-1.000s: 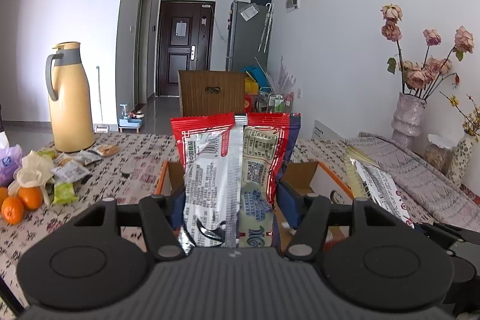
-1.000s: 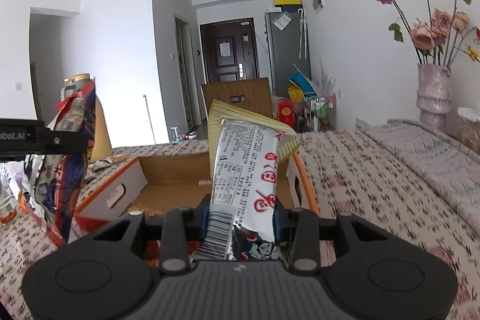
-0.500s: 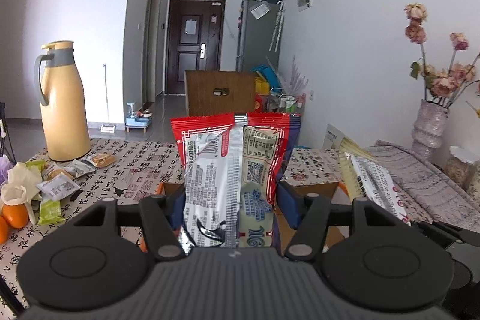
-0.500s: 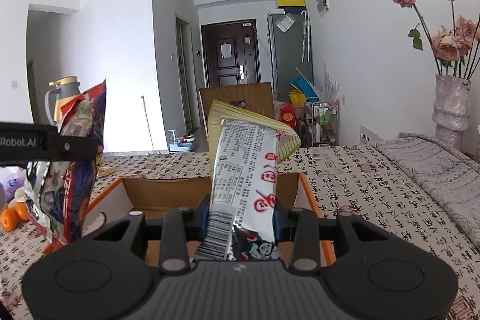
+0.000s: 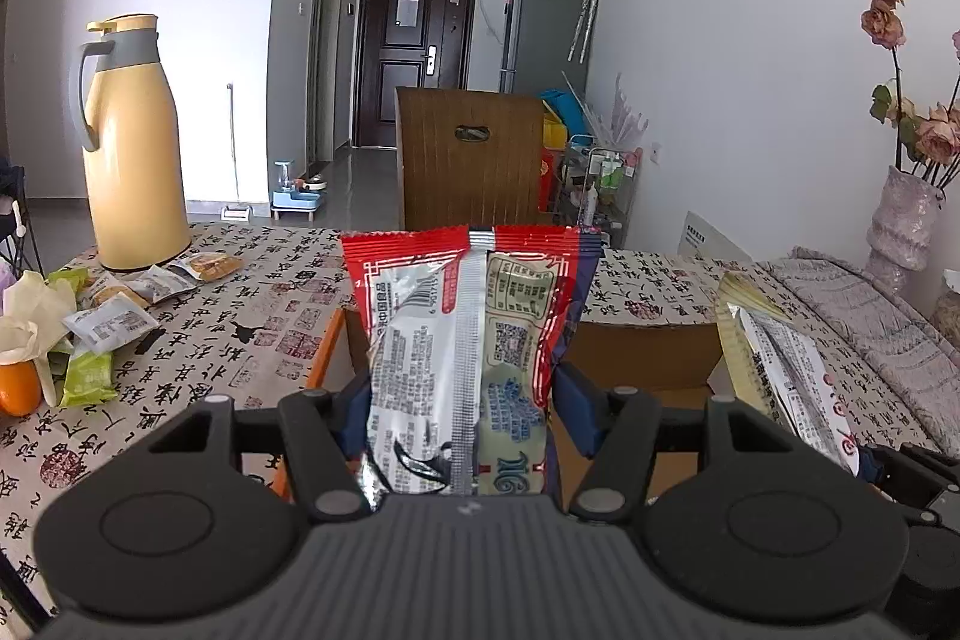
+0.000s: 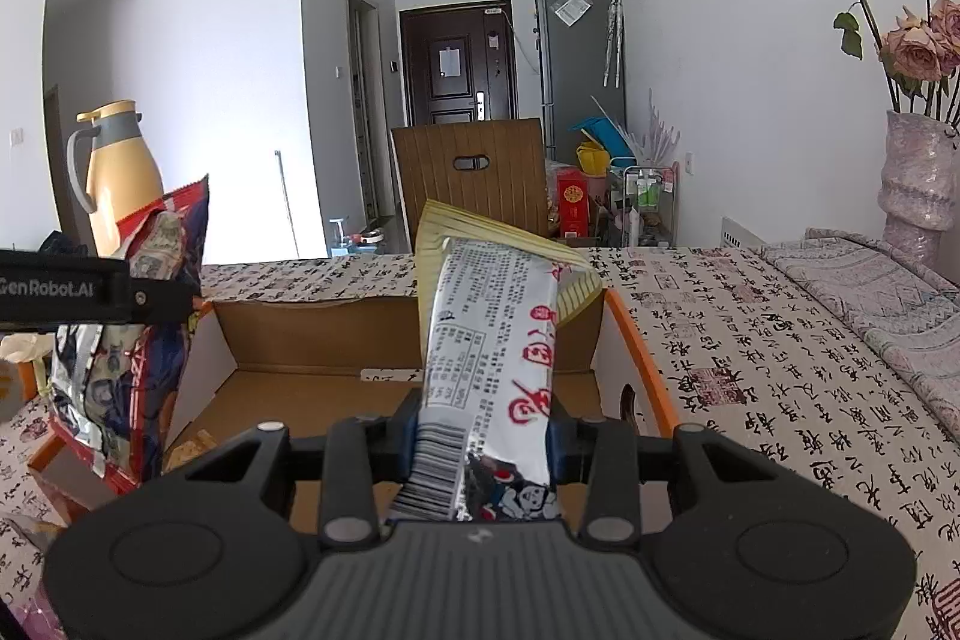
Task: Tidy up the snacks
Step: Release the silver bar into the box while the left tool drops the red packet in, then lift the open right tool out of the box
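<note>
You are holding both packets above the open box (image 6: 312, 400) sitting on the counter (image 6: 750, 340). Your left tongs (image 5: 459, 400) are pinching the red bag (image 5: 462, 328); your right tongs (image 6: 483, 424) are pinching the silver bar (image 6: 492, 364).

I'm in a lived-in home: a dining table (image 6: 750, 340) under a calligraphy-print cloth, a yellow thermos jug (image 5: 129, 148), dried roses in a vase (image 6: 915, 172), a wooden chair (image 5: 474, 160), a grey fridge (image 5: 549, 28) and a dark entrance door (image 5: 414, 46) down the hall.
</note>
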Tool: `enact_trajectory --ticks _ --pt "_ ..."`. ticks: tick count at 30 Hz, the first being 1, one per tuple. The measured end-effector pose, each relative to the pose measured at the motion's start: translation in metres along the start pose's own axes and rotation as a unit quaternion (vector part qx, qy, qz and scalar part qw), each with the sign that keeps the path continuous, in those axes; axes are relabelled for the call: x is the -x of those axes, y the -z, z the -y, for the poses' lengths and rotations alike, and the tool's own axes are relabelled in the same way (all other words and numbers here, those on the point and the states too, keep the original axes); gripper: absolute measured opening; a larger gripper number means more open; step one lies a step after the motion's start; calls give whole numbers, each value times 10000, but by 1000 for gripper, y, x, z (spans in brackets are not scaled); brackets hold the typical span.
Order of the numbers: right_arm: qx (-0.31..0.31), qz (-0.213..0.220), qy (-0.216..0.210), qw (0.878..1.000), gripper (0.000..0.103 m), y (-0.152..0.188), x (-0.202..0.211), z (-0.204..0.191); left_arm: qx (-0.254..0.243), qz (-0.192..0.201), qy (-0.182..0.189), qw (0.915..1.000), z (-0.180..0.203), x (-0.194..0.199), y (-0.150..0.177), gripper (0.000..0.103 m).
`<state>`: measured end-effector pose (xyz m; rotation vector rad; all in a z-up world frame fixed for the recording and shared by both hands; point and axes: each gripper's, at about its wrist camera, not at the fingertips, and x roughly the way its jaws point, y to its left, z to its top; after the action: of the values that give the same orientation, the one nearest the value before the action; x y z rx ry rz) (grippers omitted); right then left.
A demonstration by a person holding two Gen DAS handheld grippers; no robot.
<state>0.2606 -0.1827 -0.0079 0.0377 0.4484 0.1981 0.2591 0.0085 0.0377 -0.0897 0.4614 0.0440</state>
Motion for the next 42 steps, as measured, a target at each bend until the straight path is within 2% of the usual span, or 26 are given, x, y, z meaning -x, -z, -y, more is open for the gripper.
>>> enact_trajectory --ticks 2,4,6,7,8,10,13,15,42 --pt "-23 -9 14 10000 41 0 1 2 11 6 2 10000 0 1 0 64" --pt "-25 -35 18 10000 52 2 1 2 35 37 -14 10000 0 3 1 71" --pt "-32 -11 56 10000 62 2 3 5 46 117 -9 9999 0 6 1 86" --pt "-50 1 58 10000 70 2 4 6 51 175 -29 9998 0 8 1 89" --pt "-74 25 53 10000 73 1 5 7 45 224 -44 9997 0 11 1 91" --pt "-93 87 52 9999 84 1 8 7 56 272 -18 9996 0 13 1 102" --pt "-127 160 48 9998 101 1 11 8 46 312 -50 9995 1 15 1 103" --pt "-142 192 58 9997 103 0 13 9 33 290 -55 9996 2 15 2 103" --pt "-171 199 110 9996 103 0 11 13 14 262 -119 9996 3 14 3 103"
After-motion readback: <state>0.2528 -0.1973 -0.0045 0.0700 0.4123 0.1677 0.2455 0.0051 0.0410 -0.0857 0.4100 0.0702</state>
